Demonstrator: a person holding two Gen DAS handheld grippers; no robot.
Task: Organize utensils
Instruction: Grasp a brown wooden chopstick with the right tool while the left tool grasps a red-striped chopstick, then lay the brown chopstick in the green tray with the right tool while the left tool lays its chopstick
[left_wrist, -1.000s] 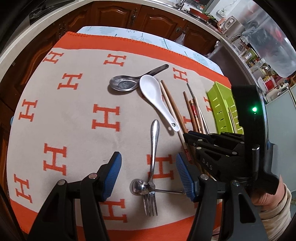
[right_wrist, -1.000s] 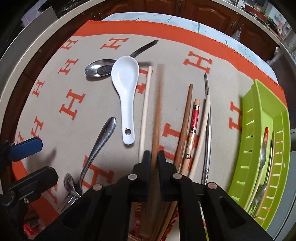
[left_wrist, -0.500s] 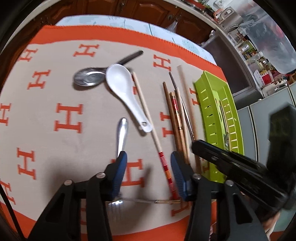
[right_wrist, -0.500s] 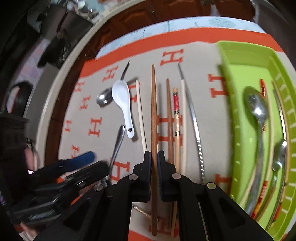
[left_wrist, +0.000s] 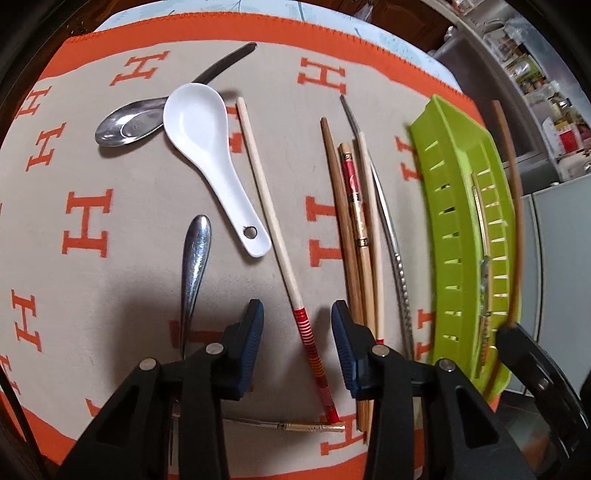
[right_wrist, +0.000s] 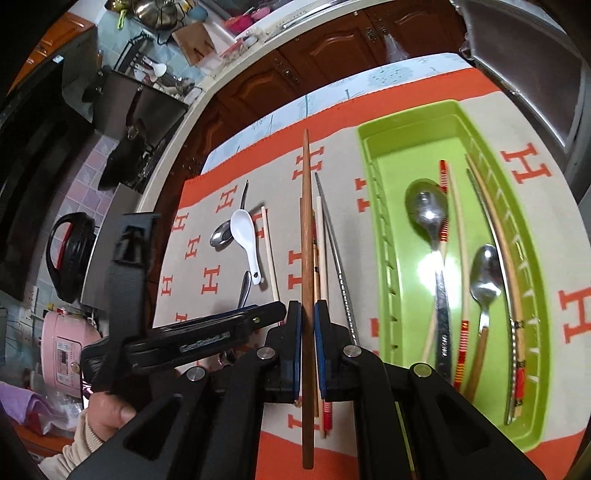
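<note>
My left gripper (left_wrist: 297, 332) points down over the cloth. Its jaws are closing either side of a pale chopstick with a red-striped end (left_wrist: 266, 206), and the pads do not touch it. To its left lie a fork (left_wrist: 195, 258), a white ceramic spoon (left_wrist: 207, 147) and a metal spoon (left_wrist: 125, 123). To the right lie several more chopsticks (left_wrist: 351, 221). My right gripper (right_wrist: 306, 321) is shut on a brown wooden chopstick (right_wrist: 306, 240), held in the air beside the green tray (right_wrist: 373, 192). The tray holds two metal spoons (right_wrist: 428, 210) and several chopsticks.
An orange-and-beige cloth (left_wrist: 88, 221) with H marks covers the table. A thin brass-tipped utensil (left_wrist: 288, 448) lies crosswise near the front edge. Wooden cabinets (right_wrist: 332, 55) stand behind, with a pink cooker (right_wrist: 66, 354) at the left. A person's hand (right_wrist: 107, 410) holds the left gripper.
My left gripper has shifted right, from over the fork to over the red-striped chopstick, and its jaws have narrowed. My right gripper has lifted the brown chopstick and swung it toward the green tray.
</note>
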